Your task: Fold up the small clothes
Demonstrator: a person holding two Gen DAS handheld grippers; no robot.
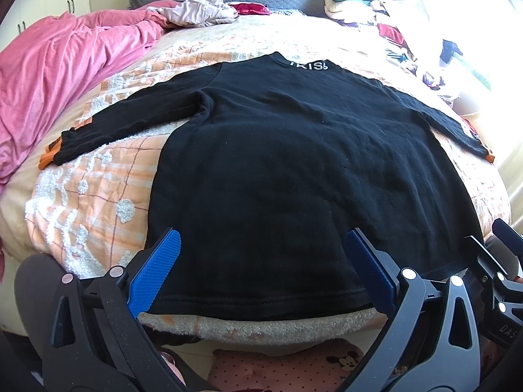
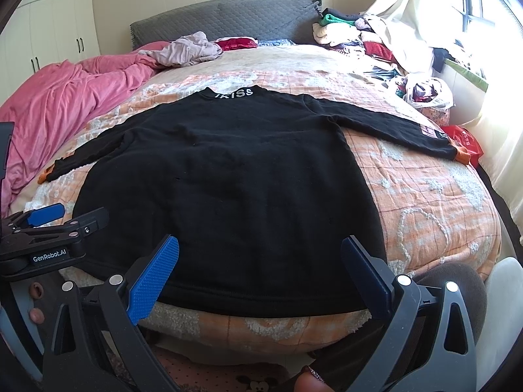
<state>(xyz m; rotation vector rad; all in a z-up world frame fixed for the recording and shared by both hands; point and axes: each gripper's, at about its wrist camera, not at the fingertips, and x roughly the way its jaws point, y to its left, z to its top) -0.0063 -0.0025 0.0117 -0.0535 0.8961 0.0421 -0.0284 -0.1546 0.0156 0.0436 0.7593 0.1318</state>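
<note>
- On the bed (image 1: 98,176), a black long-sleeved shirt (image 1: 294,170) lies flat, back up, both sleeves spread out to the sides, collar with white lettering (image 1: 309,64) at the far end.
- Orange cuffs (image 1: 49,156) show at the sleeve ends.
- Shirt hem runs along the near edge of the orange-and-white plaid blanket (image 2: 425,196).
- Left tongs (image 1: 261,268) wide open, blue pads either side of the hem, nothing gripped.
- Right tongs (image 2: 258,271) also wide open above the hem, empty.
- Left tongs visible at the left edge of the right wrist view.
- Pink duvet (image 1: 65,72) bunched along the left side of the bed.
- Pile of mixed clothes (image 2: 376,42) at the far right by the window.
- Grey headboard (image 2: 212,16) at the far end.
</note>
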